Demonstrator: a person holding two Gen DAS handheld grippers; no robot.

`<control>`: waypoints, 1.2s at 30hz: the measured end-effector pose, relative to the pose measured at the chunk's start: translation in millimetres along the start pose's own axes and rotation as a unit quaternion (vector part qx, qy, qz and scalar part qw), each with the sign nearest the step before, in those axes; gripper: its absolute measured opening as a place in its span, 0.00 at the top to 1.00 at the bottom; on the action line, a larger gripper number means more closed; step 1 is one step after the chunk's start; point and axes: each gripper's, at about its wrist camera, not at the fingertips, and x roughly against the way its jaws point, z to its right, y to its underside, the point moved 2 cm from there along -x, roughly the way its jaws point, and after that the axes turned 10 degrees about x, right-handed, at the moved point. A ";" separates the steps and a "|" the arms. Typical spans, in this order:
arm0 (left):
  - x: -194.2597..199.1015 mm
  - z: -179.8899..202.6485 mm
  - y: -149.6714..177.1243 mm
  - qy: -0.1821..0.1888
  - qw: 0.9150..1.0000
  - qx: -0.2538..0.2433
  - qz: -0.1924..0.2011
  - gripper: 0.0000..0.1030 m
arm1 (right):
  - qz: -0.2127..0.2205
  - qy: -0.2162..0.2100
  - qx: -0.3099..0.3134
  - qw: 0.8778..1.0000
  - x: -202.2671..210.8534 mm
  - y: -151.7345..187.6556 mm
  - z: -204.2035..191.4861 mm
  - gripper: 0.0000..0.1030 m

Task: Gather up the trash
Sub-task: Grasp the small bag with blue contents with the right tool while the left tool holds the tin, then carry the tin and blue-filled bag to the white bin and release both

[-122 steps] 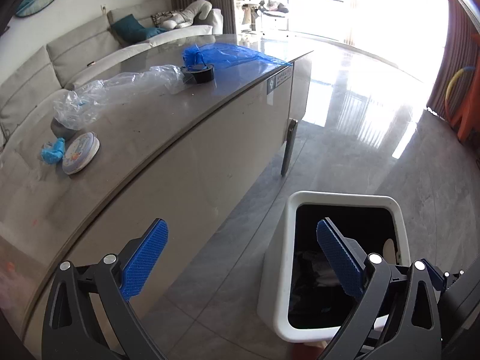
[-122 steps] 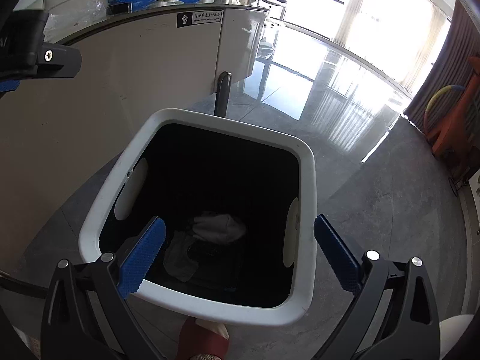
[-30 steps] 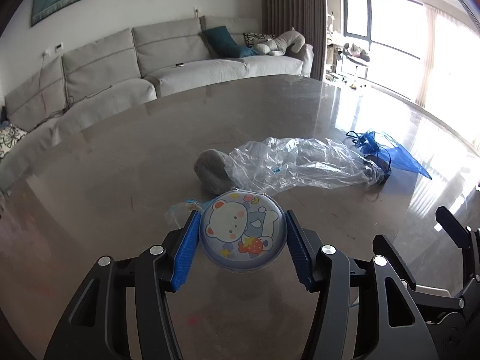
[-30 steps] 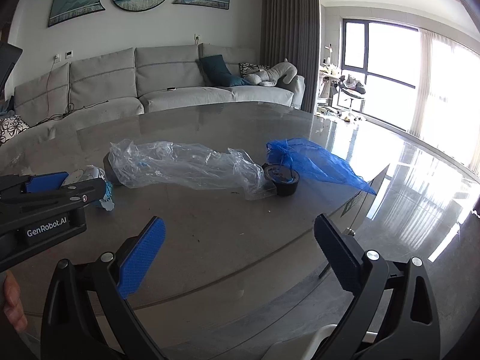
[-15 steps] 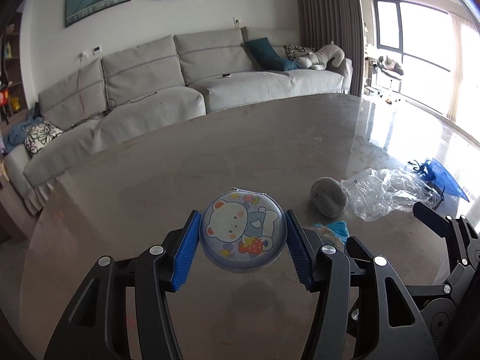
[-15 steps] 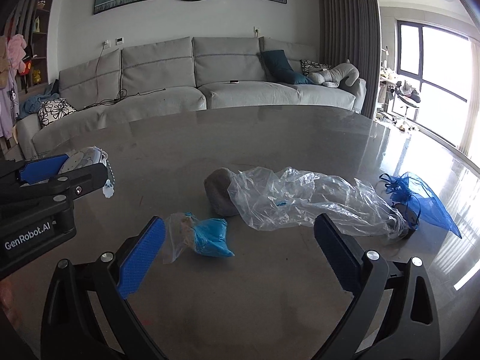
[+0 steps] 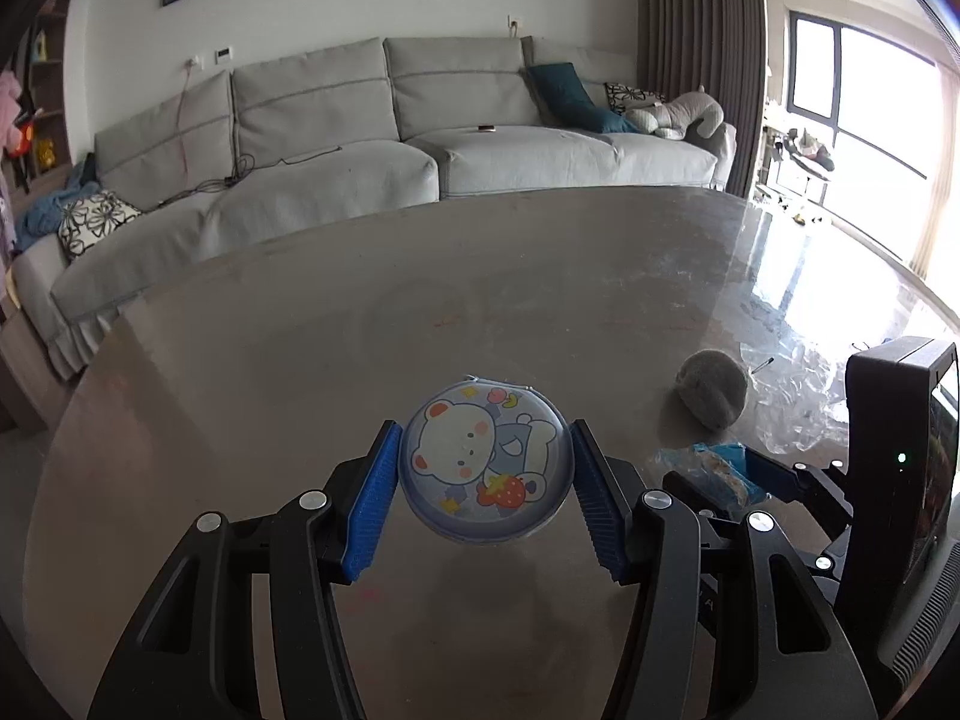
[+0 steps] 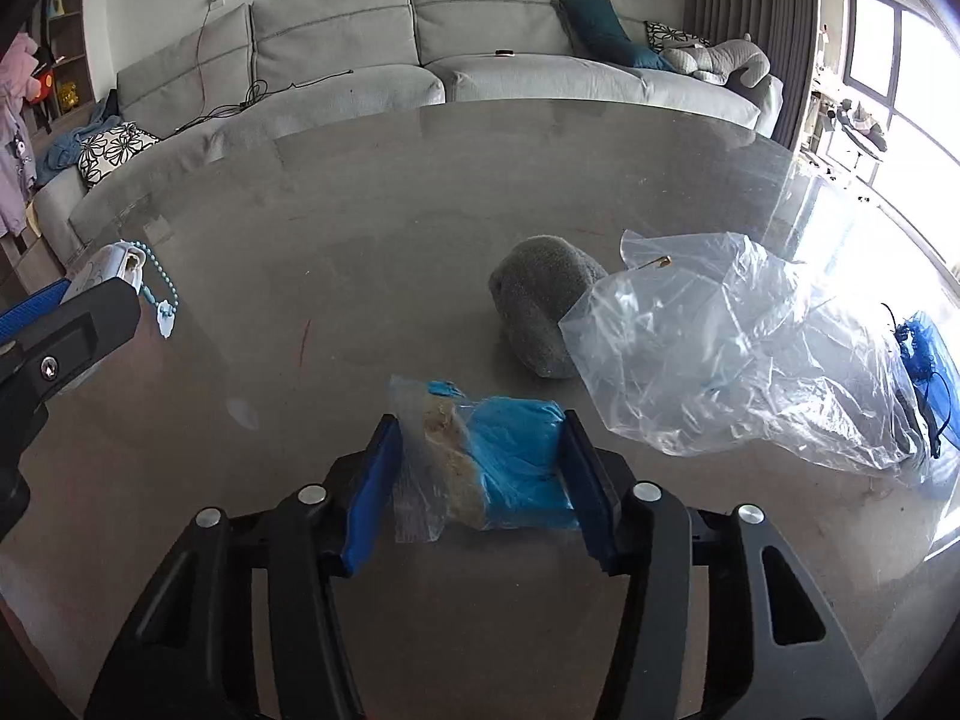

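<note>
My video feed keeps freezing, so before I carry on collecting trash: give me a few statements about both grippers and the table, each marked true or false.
1. The left gripper is shut on the round cartoon-bear tin. True.
2. The right gripper has its pads on either side of the blue crumpled wrapper in clear film. True.
3. The grey rounded foam lump is held in the right gripper. False: it lies on the grey table, beyond the wrapper.
4. The large clear plastic bag lies left of the lump in the right wrist view. False: it lies to the right.
5. A blue bead chain hangs from the tin. True.
</note>
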 end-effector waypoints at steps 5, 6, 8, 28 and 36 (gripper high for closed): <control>0.6 3.9 0.7 0.004 1.000 0.004 0.000 0.46 | 0.015 -0.015 0.006 1.000 10.4 4.8 -2.1 0.70; 1.2 3.8 0.7 0.004 1.000 0.003 0.002 0.46 | 0.023 -0.009 0.009 1.000 14.0 6.3 -2.5 0.70; 1.6 3.6 0.3 0.004 1.000 0.004 0.003 0.46 | 0.033 -0.011 0.008 0.999 20.5 7.6 -3.0 0.71; 52.3 71.5 45.1 0.104 0.993 -0.062 0.006 0.46 | 0.099 0.076 -0.050 0.991 144.2 47.7 54.8 0.72; 102.2 148.7 95.2 0.180 0.974 -0.140 0.003 0.46 | 0.083 0.141 -0.104 0.981 195.0 125.4 86.2 0.72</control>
